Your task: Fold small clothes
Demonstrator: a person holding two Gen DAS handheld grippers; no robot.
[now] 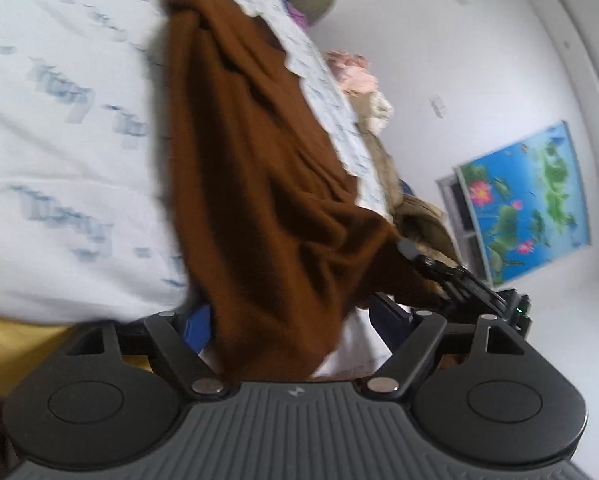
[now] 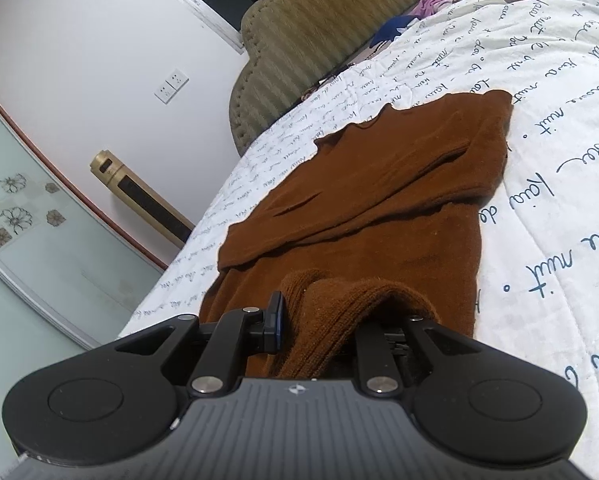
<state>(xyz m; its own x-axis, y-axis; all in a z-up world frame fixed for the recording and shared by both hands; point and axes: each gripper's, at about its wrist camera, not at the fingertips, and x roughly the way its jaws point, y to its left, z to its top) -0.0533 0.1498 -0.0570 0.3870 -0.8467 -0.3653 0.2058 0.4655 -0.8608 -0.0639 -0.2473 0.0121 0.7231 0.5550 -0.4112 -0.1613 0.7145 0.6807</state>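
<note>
A brown knit sweater [image 2: 379, 184] lies partly folded on the white bedsheet with blue script [image 2: 559, 160]. My right gripper [image 2: 327, 328] is shut on its ribbed near edge, which bunches up over the right finger and hides it. Its left finger pad [image 2: 277, 320] shows beside the cloth. In the left wrist view the sweater [image 1: 259, 160] hangs in a long fold from the sheet [image 1: 59, 120] down between the jaws of my left gripper [image 1: 295, 324]. Those jaws stand wide and open, and the pads do not press the cloth. The right gripper [image 1: 419, 254] holds the sweater's corner at the right.
An olive padded headboard [image 2: 299, 40] stands behind the bed. Loose clothes [image 1: 355, 76] are piled along the bed's far side. A lotus picture [image 1: 527, 200] leans against the white wall. A gold column unit [image 2: 139, 196] stands beside the bed.
</note>
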